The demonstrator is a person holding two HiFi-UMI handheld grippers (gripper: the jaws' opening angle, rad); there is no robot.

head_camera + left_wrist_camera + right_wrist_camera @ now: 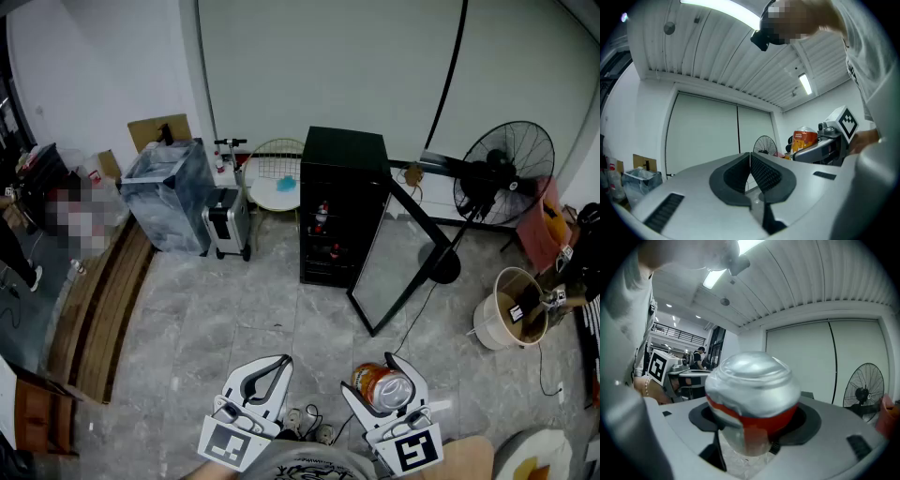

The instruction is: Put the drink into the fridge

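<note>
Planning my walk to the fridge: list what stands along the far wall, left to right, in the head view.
plastic-lined bin → silver suitcase → round white table → black fridge → standing fan

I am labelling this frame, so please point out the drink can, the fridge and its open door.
drink can (375, 382): head view, on its orange side.
fridge (344, 150): head view, on its black top.
open door (386, 267): head view, on the glass pane.
</note>
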